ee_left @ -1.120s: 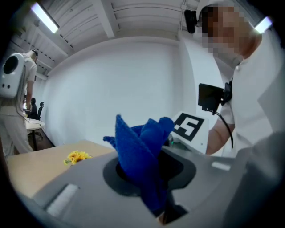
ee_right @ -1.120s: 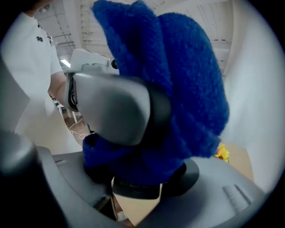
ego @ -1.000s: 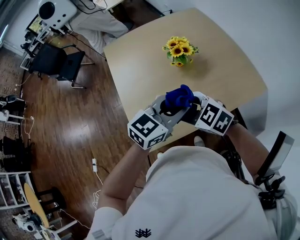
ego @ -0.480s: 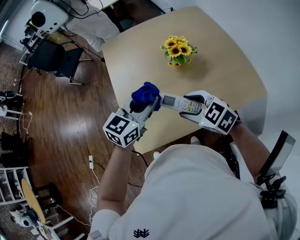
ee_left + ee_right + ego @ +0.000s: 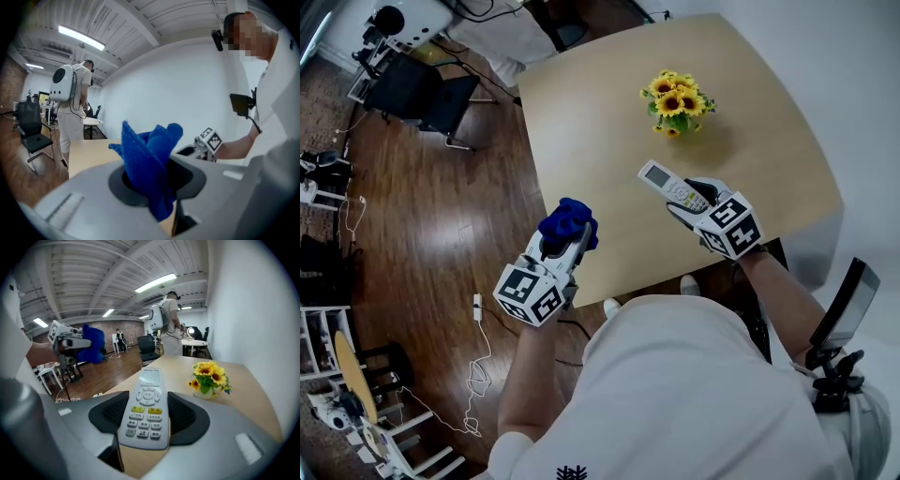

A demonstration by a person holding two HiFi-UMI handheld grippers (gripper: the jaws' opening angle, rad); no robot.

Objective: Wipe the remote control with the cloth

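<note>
Head view first: the left gripper (image 5: 565, 239) hangs off the near-left edge of the table (image 5: 581, 112), over the wood floor (image 5: 441, 216), jaws clamped on a bunched blue cloth (image 5: 568, 222). The right gripper (image 5: 686, 199) is over the table, pinching the remote control (image 5: 666, 183) by its lower end, display end pointing away. Cloth and remote are well apart. A bunch of sunflowers (image 5: 677, 101) stands farther back on the table.

Left gripper view: the cloth fills the gap between the jaws and sticks up in a wad. A person with a white backpack (image 5: 72, 98) stands in the background.

Right gripper view: the remote sits button-side up, a jaw pressed to each long side. The sunflowers are off to the right, and the cloth shows at far left.
</note>
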